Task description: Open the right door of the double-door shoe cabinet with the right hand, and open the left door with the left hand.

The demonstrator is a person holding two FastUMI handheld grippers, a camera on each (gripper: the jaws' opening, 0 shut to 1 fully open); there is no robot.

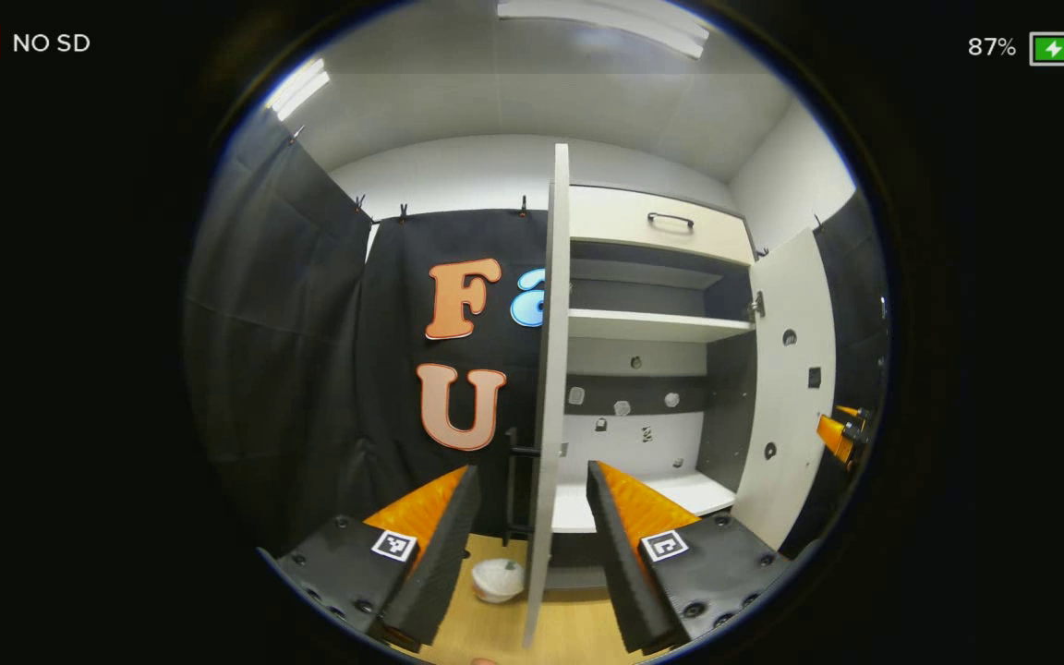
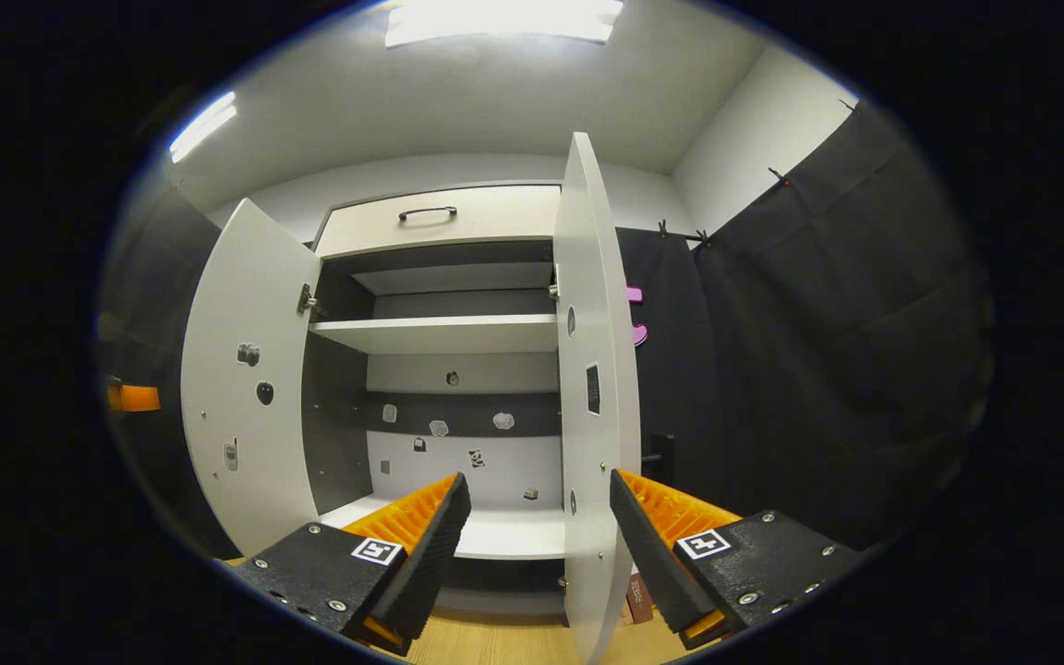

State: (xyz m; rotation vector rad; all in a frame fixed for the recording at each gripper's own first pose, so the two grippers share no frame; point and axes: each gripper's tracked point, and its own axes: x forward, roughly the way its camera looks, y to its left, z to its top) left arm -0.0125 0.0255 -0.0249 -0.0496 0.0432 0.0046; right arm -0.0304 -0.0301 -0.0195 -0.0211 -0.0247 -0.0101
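The white shoe cabinet (image 1: 652, 325) stands with both doors swung wide, its shelves bare. In the left gripper view the left door (image 1: 550, 351) is edge-on, and my left gripper (image 1: 532, 469) is open with the door's free edge between its fingers; neither finger presses on it. The right door (image 1: 786, 388) hangs open at the far right, with the other gripper (image 1: 841, 429) beside it. In the right gripper view the right door (image 2: 587, 369) is edge-on. My right gripper (image 2: 537, 478) is open astride its edge. The left door (image 2: 246, 388) stands open on the left.
A closed drawer with a dark handle (image 2: 426, 213) tops the cabinet. On the wooden floor (image 1: 495, 633) a white round object (image 1: 498, 580) lies by the left door, and a small box (image 2: 635, 596) sits behind the right door. Black cloth walls close in both sides.
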